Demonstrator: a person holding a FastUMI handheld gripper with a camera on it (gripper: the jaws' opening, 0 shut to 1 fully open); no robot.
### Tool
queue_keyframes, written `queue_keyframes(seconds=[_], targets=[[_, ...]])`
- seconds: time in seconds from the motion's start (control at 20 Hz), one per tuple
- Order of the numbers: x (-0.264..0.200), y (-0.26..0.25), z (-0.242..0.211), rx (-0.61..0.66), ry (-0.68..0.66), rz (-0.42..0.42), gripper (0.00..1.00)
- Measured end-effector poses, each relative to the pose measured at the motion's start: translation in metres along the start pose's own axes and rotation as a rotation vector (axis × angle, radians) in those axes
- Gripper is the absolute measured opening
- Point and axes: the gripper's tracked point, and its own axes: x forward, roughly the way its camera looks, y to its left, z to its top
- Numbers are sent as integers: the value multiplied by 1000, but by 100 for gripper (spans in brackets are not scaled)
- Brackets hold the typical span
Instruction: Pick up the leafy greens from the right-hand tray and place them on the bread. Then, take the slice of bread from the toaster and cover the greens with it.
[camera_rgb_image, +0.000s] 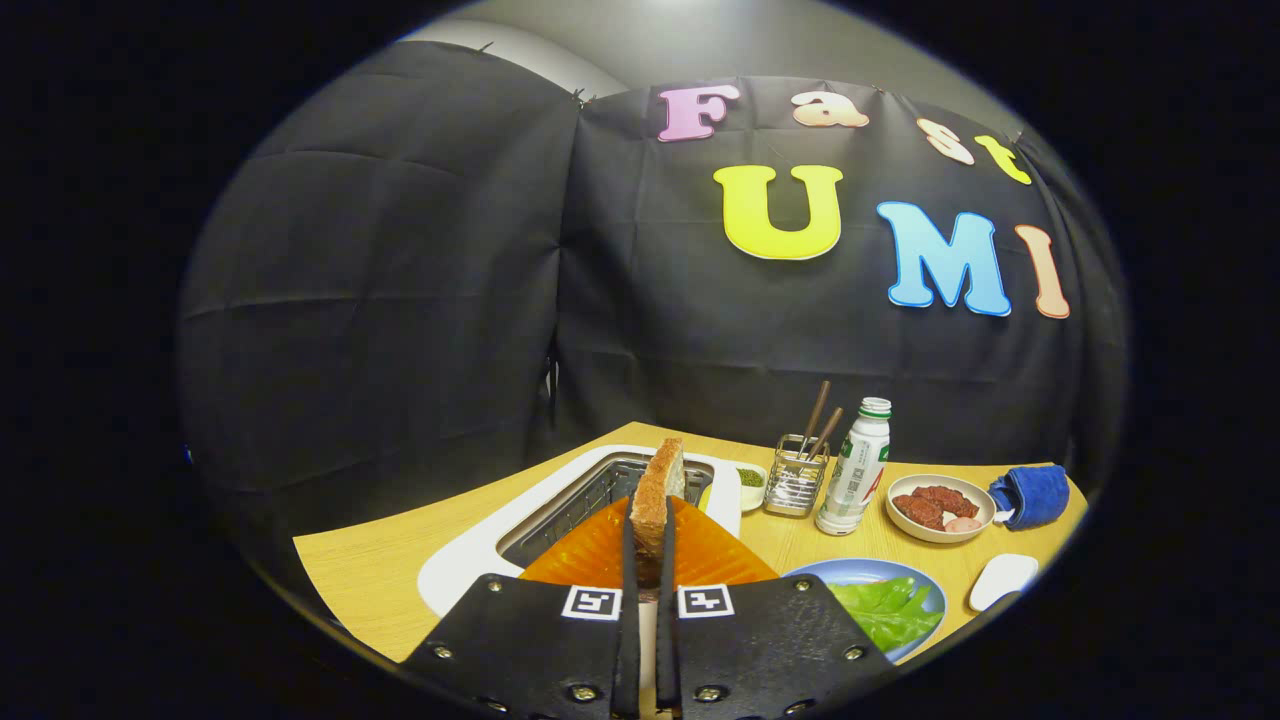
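A: We see the pale wooden worktop (400, 570) carrying the white slotted toaster (480, 555), with our fingers (647, 545) narrowed onto the brown-crusted slice of bread (655, 490), held upright above the slot, probably so it clears the opening.

B: And the containers?

A: The round blue plate (850, 572) holds green leafy greens (890, 610); the small white bowl (940, 510) holds reddish meat pieces (925, 503).

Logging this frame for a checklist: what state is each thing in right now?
gripper: shut on the bread slice
bread slice: upright, held over the toaster slot
toaster: slot open
leafy greens: lying on the blue plate
bottle: upright, capped
bowl: holds food
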Motion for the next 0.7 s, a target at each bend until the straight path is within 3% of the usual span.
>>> queue_keyframes(seconds=[0.45, 0.7], targets=[[0, -7, 20, 27, -48, -10, 3], [-11, -17, 58, 43, -121, -9, 3]])
